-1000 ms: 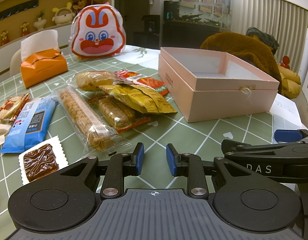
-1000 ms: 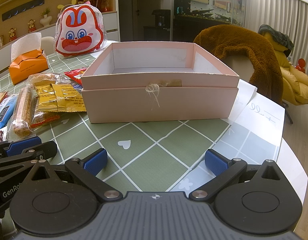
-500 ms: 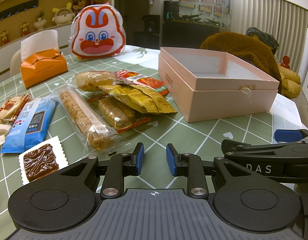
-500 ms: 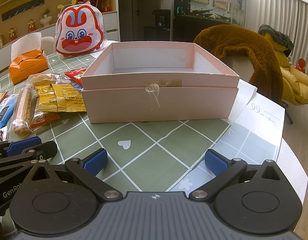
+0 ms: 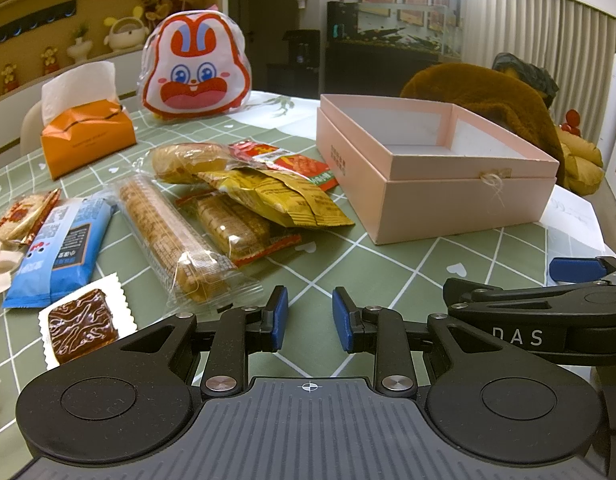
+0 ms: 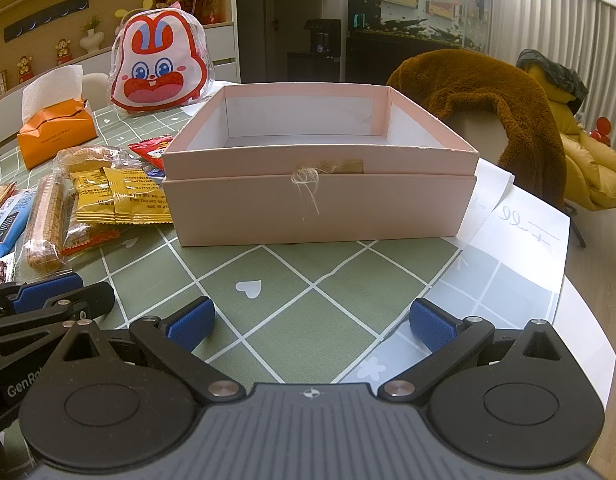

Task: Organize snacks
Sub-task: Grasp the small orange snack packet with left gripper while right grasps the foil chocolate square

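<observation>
- Left wrist view: left gripper point(image 5: 306, 316) – fingers drawn narrow, nothing between them, low over the green checked table point(image 5: 419, 268)
- Snacks just ahead, left of centre: long biscuit pack point(image 5: 168, 236), yellow packets point(image 5: 284, 198), red packet point(image 5: 296, 164), blue bar point(image 5: 64, 244), brownie point(image 5: 82, 326)
- Pink box point(image 5: 435, 172) open, empty, right of the snacks
- Rabbit bag point(image 5: 196, 74) and tissue box point(image 5: 86, 138) at the far side
- Right wrist view: right gripper point(image 6: 311, 323) – fingers spread wide, holding nothing, facing the box front, well apart from it
</observation>
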The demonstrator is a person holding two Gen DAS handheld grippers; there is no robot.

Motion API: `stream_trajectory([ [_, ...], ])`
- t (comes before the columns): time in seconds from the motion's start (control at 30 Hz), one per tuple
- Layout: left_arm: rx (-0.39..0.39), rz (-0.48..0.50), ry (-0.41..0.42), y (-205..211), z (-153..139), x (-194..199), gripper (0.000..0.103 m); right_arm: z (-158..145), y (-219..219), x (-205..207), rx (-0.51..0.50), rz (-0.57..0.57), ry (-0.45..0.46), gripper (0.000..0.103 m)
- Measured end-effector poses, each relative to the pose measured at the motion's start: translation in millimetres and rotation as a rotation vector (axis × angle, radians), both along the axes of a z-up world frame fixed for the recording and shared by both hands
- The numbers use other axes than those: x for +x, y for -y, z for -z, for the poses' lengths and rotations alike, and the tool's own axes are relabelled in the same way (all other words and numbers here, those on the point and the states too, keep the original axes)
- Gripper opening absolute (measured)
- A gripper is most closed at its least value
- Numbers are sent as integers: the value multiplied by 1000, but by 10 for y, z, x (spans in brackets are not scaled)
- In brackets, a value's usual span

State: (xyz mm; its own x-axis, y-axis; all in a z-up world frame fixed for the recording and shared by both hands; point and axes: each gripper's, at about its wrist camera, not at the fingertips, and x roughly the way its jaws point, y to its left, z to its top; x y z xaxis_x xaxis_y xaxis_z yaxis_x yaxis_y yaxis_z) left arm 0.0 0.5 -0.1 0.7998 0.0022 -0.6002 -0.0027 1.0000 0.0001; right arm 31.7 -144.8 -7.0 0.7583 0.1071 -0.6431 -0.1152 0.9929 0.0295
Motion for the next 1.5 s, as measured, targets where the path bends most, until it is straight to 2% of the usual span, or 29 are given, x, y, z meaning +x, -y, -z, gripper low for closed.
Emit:
stream_trajectory([
  [0.23,-20,-3,0,6,-17,-5,30,61,18,29,3,-22,-2,103],
  [0.33,-14,3,-9,-22,-59,-80,30,4,87,110,-9,-92,-81,103],
  [0.4,-43,21,-61,-103,-113,-133,30,-53,111,167,-17,-109,-152,103],
  [0.5,-97,9,-165,-299,-215,-166,30,-88,91,244,-32,-136,-211,103],
  [0.57,-99,-41,-204,-514,-327,-224,30,-87,73,247,-38,-140,-219,103],
  [0.73,-54,-265,-220,-1170,-563,-431,30,-93,100,250,-42,-161,-221,103],
  [0.87,-17,-364,-243,-1566,-584,-611,30,-76,112,187,-37,-155,-182,103],
  [0.97,-11,-413,-267,-1706,-564,-741,30,-119,38,203,-61,-164,-208,103],
  [1.07,-36,-439,-282,-1788,-517,-854,30,-224,-152,157,-102,-226,-179,103],
  [1.17,-53,-446,-288,-1785,-476,-895,31,-381,-426,64,-77,-308,-133,103],
  [1.33,-114,-433,-275,-1801,-487,-983,31,-592,-1079,-3,43,-532,-185,103],
  [1.4,-130,-436,-278,-1822,-473,-1008,32,-616,-1402,26,78,-598,-222,98],
  [1.43,-141,-446,-280,-1844,-468,-1024,33,-613,-1553,37,79,-624,-229,94],
  [1.5,-151,-462,-276,-1877,-466,-1042,32,-571,-1880,31,48,-672,-230,93],
])
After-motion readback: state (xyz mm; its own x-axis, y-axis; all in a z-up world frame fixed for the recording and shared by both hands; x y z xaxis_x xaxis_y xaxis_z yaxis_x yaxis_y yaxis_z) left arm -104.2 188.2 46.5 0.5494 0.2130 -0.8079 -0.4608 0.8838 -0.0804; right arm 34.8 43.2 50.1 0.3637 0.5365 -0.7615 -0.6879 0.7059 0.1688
